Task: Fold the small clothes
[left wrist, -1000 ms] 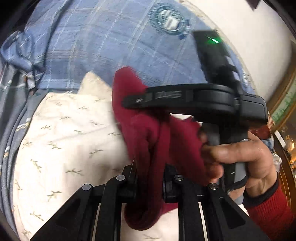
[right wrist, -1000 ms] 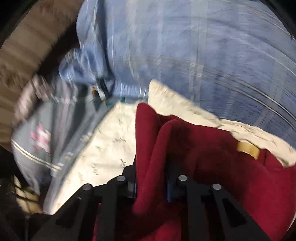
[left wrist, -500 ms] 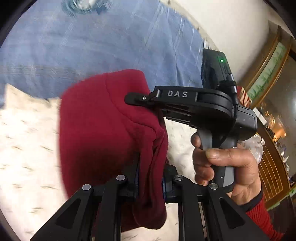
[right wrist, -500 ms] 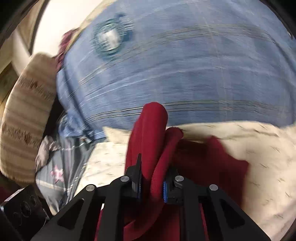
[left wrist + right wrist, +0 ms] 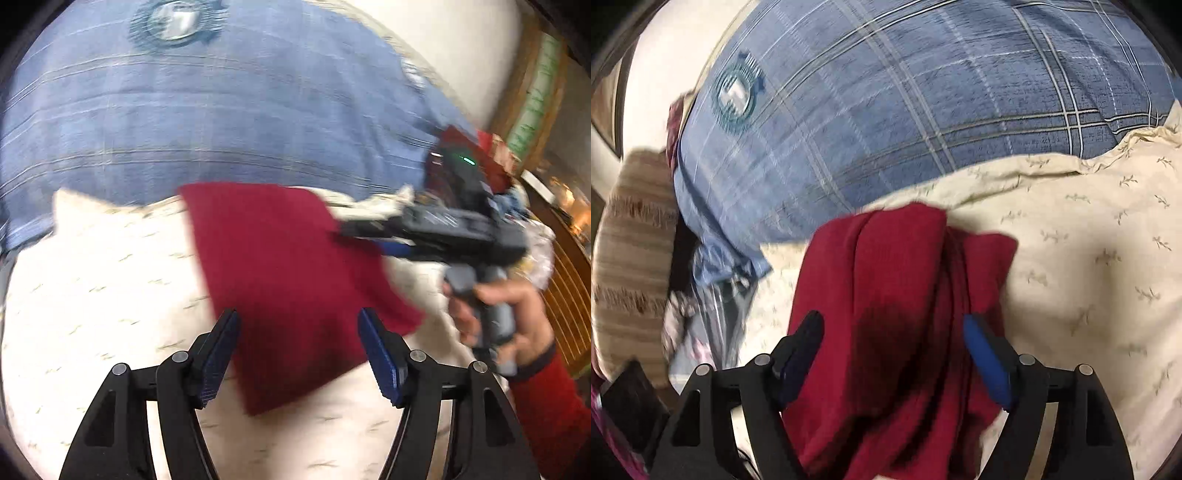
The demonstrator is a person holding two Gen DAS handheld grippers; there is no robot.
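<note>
- Cream bedding [image 5: 92,295] with small leaf sprigs is covering the surface under both grippers, and a blue plaid pillow [image 5: 221,110] with a round badge is lying just beyond it.
- At the far right of the left wrist view, wooden furniture [image 5: 569,273] is showing, blurred.
- The left gripper [image 5: 297,354] is standing wide open and is holding nothing; its blue pads [image 5: 218,358] are apart on both sides of the near edge of the red garment [image 5: 288,280].
- The red garment is lying on the cream bedding straight ahead of the left gripper, as a flat, roughly four-sided piece.
- The right gripper [image 5: 894,354] is also wide open, and the red garment [image 5: 897,295] is lying bunched between its fingers and over its frame; the fingers are not pinching it.
- In the left wrist view the right gripper [image 5: 354,232] is pointing at the far right corner of the garment, and it is possibly touching the cloth there, but blur is making this unsure.
- The person's right hand [image 5: 495,314], with a red sleeve [image 5: 550,417], is gripping the handle.
</note>
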